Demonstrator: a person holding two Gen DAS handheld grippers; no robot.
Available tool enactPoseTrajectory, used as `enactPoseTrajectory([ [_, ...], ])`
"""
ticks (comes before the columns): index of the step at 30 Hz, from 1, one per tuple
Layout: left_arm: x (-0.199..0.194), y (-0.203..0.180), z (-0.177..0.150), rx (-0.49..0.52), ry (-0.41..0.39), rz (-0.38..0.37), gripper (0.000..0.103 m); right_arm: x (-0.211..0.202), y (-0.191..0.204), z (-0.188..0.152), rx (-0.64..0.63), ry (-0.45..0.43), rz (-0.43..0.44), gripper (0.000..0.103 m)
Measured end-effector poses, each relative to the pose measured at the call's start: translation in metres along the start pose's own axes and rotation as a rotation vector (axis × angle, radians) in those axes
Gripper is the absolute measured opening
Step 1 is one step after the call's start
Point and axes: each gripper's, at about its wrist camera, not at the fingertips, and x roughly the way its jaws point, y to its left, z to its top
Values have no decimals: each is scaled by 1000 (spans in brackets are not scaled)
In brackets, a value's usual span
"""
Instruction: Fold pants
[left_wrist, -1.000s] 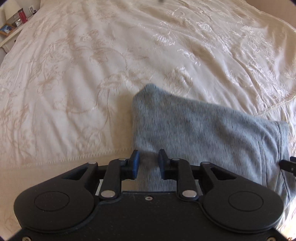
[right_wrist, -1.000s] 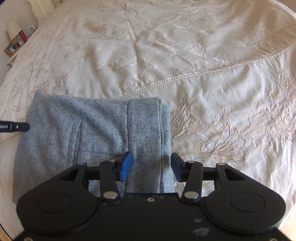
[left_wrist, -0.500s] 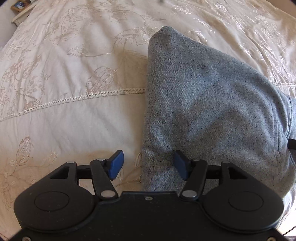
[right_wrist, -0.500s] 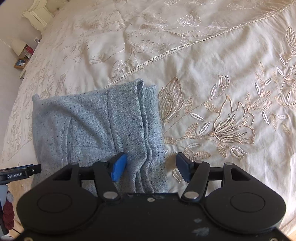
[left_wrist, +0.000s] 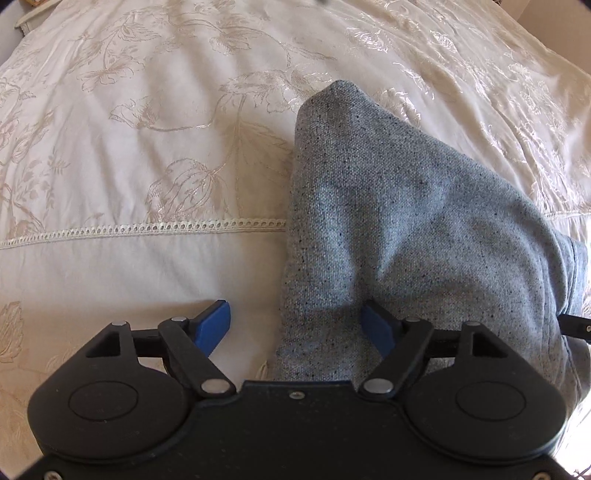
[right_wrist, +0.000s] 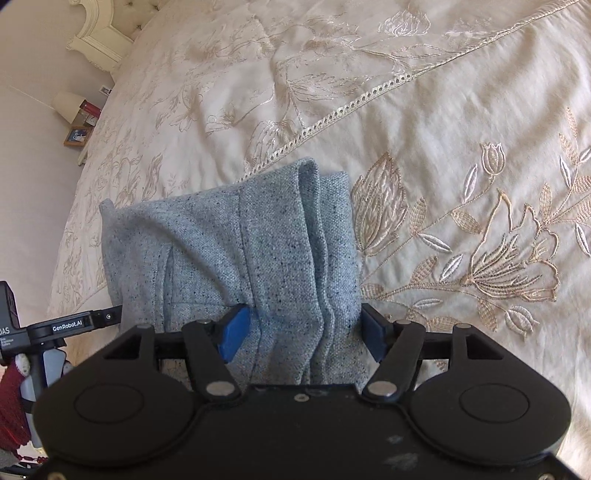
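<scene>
Grey-blue speckled pants (left_wrist: 406, 221) lie folded on the cream embroidered bedspread (left_wrist: 147, 147). My left gripper (left_wrist: 295, 326) points steeply down at their left edge. Its jaws are opening: the left pad stands over bare bedspread, the right pad over the cloth, and neither presses. In the right wrist view the pants (right_wrist: 229, 251) show their stacked folded edges. My right gripper (right_wrist: 304, 332) stands open, straddling those edges with its pads apart from the cloth's sides.
The bedspread (right_wrist: 443, 110) stretches far ahead and to the right. At the far left stand a headboard (right_wrist: 99, 37), a lamp (right_wrist: 68, 105) and a picture frame (right_wrist: 77, 136). The other hand-held device (right_wrist: 70, 326) shows at the left edge.
The left jaws went from narrow on the cloth to wide, and the cloth edge now lies loose. Both grippers sank closer to the pants. The right jaws widened a little.
</scene>
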Motion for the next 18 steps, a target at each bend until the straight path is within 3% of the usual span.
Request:
enactPoseTrajectory([
  [4, 2, 4, 0, -44, -6, -16, 82, 5, 18, 4, 1, 35, -26, 57],
  [5, 0, 4, -2, -56, -7, -19, 82, 3, 23, 5, -15, 38, -28, 39],
  [6, -2, 5, -3, -70, -8, -31, 76, -1, 32, 6, -47, 35, -46, 32],
  [9, -12, 8, -11, -82, -7, -154, 30, -15, 55, 3, -134, 9, -96, 27],
  [11, -23, 0, -18, -30, -37, -127, 16, -25, 66, -1, -161, -11, -115, 25],
  [14, -41, -9, -27, -2, -85, -144, 13, -36, 76, -7, -190, -36, -148, 24],
  [18, -70, -7, -30, -52, -149, -199, 12, -45, 74, -15, -181, -41, -190, 22],
])
